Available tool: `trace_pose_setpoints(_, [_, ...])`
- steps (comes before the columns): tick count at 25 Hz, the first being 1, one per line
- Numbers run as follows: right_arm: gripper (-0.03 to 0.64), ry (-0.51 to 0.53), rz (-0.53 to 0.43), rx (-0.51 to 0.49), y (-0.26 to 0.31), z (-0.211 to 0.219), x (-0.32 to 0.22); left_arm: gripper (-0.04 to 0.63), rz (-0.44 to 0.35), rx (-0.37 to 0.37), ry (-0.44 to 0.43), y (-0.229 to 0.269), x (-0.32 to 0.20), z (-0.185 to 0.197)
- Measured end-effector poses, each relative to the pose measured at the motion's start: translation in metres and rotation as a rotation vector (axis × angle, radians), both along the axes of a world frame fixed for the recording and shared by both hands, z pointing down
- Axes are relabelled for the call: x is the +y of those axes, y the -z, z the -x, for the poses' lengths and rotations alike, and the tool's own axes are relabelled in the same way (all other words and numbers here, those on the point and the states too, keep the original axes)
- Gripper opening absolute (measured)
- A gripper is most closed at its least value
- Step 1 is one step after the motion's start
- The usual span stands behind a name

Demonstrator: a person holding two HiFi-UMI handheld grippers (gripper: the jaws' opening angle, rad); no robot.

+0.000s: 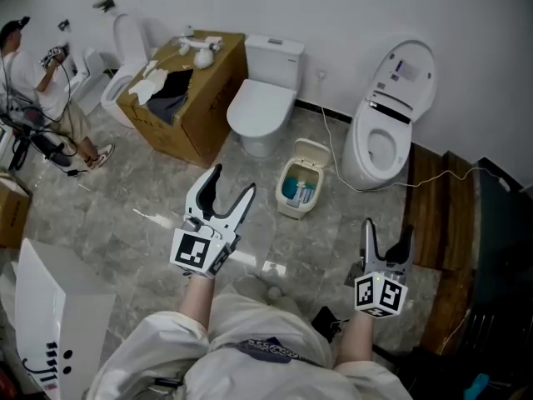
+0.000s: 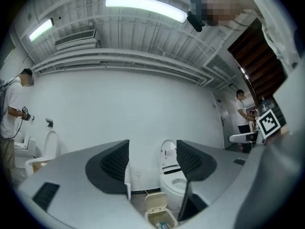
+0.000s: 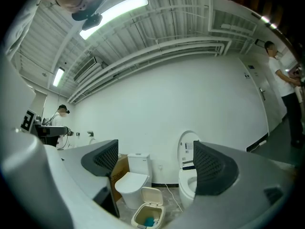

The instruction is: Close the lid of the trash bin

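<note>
A small cream trash bin (image 1: 300,188) stands on the grey floor between two toilets, its lid (image 1: 311,151) tipped up and back, blue rubbish inside. The bin (image 2: 160,217) sits low between the jaws in the left gripper view, and the bin (image 3: 148,215) also lies low in the right gripper view. My left gripper (image 1: 233,188) is open and empty, short of the bin to its left. Nearer to me, my right gripper (image 1: 386,237) is open and empty, right of the bin.
A closed white toilet (image 1: 263,107) stands behind the bin on the left, an open-lidded toilet (image 1: 385,132) on the right with a cable (image 1: 333,152) trailing past the bin. A cardboard box (image 1: 187,98) sits further left. Dark wooden boards (image 1: 433,223) lie right. A person (image 1: 42,90) stands far left.
</note>
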State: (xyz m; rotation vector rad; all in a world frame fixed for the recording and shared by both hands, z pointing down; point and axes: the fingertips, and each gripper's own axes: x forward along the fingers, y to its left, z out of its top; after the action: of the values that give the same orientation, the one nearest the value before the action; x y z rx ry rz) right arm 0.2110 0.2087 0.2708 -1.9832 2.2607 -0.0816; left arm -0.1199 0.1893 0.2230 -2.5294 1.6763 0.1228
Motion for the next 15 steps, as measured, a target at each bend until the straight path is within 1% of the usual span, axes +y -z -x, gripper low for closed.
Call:
trace_pose_setpoints(3, [0.482, 0.022, 0.011, 0.000, -0.008, 0.013, -0.017, 0.288, 0.007, 0.000, 0.015, -0.004, -0.012, 0.008])
trace_pose_setpoints(7, [0.480, 0.041, 0.026, 0.007, -0.020, 0.031, -0.050, 0.288, 0.022, -0.013, 0.017, -0.011, -0.047, 0.012])
trace_pose_setpoints(11, [0.471, 0.030, 0.019, 0.026, -0.022, 0.049, -0.093, 0.288, -0.014, -0.006, -0.033, -0.008, -0.098, 0.020])
trace_pose_setpoints(15, [0.460, 0.004, 0.031, 0.042, -0.020, 0.065, -0.141, 0.288, -0.022, 0.013, -0.074, -0.003, -0.162, 0.031])
